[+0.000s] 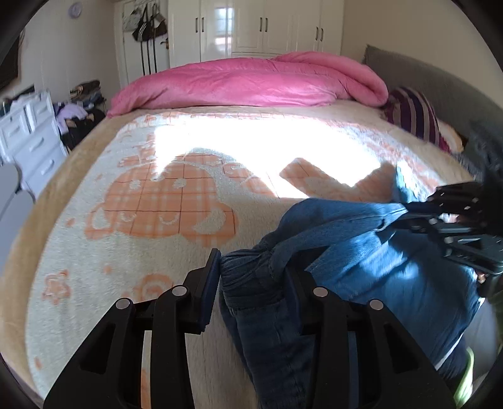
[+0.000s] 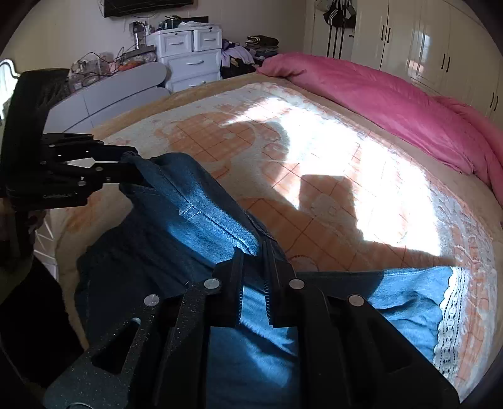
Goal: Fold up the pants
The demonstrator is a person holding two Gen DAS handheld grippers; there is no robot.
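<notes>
Blue denim pants (image 1: pixel 377 258) hang lifted over the near edge of the bed, stretched between both grippers. My left gripper (image 1: pixel 256 270) is shut on a thick bunch of the darker waistband fabric, which fills the gap between its pads. At the right of the same view, my right gripper (image 1: pixel 399 215) pinches an edge of the cloth. In the right wrist view the right gripper (image 2: pixel 254 251) is shut tight on a fold of the pants (image 2: pixel 201 214). There the left gripper (image 2: pixel 132 166) grips the far corner. A lace-trimmed hem (image 2: pixel 452 314) lies on the blanket.
The bed carries a cream and orange patterned blanket (image 1: pixel 157 204) with bright sunlight across its middle. A pink duvet (image 1: pixel 251 81) is heaped along the far side, and a striped pillow (image 1: pixel 415 113) lies by the grey headboard (image 1: pixel 424 72). White drawers (image 2: pixel 191 59) and wardrobes (image 1: pixel 267 28) line the walls.
</notes>
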